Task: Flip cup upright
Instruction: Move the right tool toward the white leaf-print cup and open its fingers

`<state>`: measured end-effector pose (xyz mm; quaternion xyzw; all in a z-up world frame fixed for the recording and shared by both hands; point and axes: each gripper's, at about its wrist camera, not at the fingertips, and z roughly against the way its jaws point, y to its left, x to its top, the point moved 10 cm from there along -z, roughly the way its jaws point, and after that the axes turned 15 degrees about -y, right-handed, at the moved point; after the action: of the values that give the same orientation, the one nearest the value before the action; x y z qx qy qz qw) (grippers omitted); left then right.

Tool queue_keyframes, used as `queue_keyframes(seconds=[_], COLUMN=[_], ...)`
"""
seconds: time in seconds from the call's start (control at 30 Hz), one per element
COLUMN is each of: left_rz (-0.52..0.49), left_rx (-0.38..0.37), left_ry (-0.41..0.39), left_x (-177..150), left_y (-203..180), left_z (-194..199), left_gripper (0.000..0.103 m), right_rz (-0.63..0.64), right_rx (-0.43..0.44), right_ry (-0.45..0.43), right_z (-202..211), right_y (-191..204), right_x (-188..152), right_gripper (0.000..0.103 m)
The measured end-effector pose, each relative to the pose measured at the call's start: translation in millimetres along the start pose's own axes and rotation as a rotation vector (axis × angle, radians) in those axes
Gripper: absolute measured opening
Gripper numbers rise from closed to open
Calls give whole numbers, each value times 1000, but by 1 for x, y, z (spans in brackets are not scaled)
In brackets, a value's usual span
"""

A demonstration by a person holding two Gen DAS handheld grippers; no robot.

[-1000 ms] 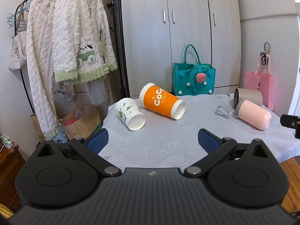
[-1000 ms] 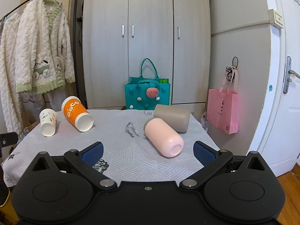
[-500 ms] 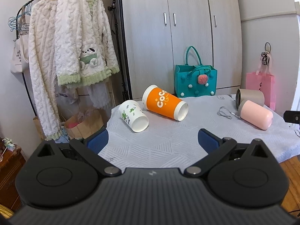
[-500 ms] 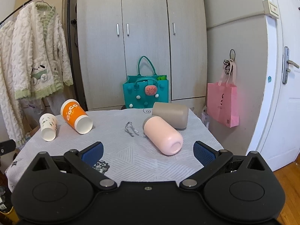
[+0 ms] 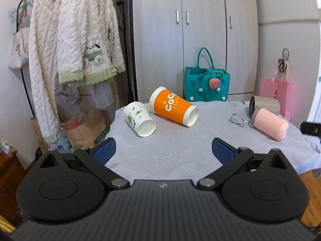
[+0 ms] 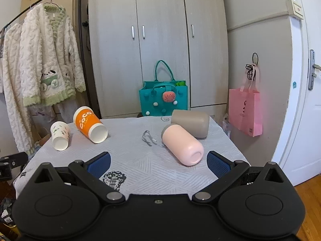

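Several cups lie on their sides on the grey cloth-covered table (image 5: 180,150). A small white paper cup (image 5: 139,118) and an orange "coco" cup (image 5: 172,106) lie at the left, also in the right wrist view (image 6: 59,135) (image 6: 90,124). A pink cup (image 6: 181,147) and a taupe cup (image 6: 190,123) lie at the right, also in the left wrist view (image 5: 269,123) (image 5: 263,105). My left gripper (image 5: 163,150) is open and empty, short of the white cup. My right gripper (image 6: 158,161) is open and empty, just before the pink cup.
A grey cord (image 6: 148,138) lies mid-table beside the pink cup. A teal bag (image 6: 163,98) stands behind the table before a wardrobe (image 6: 158,40). A pink bag (image 6: 245,111) hangs at the right, a clothes rack with robes (image 5: 80,46) at the left.
Both grippers have drawn back slightly and shifted; the cups sit a little farther and higher in view. Nothing on the table has moved.
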<state>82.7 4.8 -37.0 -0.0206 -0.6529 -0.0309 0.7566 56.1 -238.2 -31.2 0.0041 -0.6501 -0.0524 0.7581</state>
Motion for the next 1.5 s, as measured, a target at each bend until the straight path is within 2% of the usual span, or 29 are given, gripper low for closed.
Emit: queue_keyframes(seconds=[0.23,0.43,0.57,0.73,0.83,0.97,1.07,1.2,1.27,1.33,1.43,1.5], left_rz=[8,23,51,97,135,234,330,333,375,408,453,494], left_rx=[0,-9,-25,-10,-10,-111,-164,-109,-101,-88,-77,-77], left_ry=[-3,64,158,185,223,281,328,317,318,320,334,354], left_x=[3,2,3,17,27,31,29,26,24,21,9,-2], left_y=[3,9,23,57,78,90,98,113,120,126,131,133], left_z=[0,-5,-13,-30,-43,-58,-74,-94,-106,-120,-137,-147], left_gripper=[103,103,103,103,103,103,103,103,103,103,101,100], right_rz=[9,63,66,-11,14,74,93,153,174,182,220,245], right_rx=[17,54,240,464,554,663,683,740,756,749,754,759], right_ry=[-3,20,95,145,176,251,309,370,389,387,343,356], right_z=[-2,-5,-9,-17,-26,-45,-74,-103,-116,-131,-143,-152], right_y=[6,17,38,75,103,143,170,210,223,233,244,253], right_x=[1,3,17,50,62,68,67,47,34,23,14,5], right_gripper=[103,103,103,103,103,103,103,102,96,89,89,89])
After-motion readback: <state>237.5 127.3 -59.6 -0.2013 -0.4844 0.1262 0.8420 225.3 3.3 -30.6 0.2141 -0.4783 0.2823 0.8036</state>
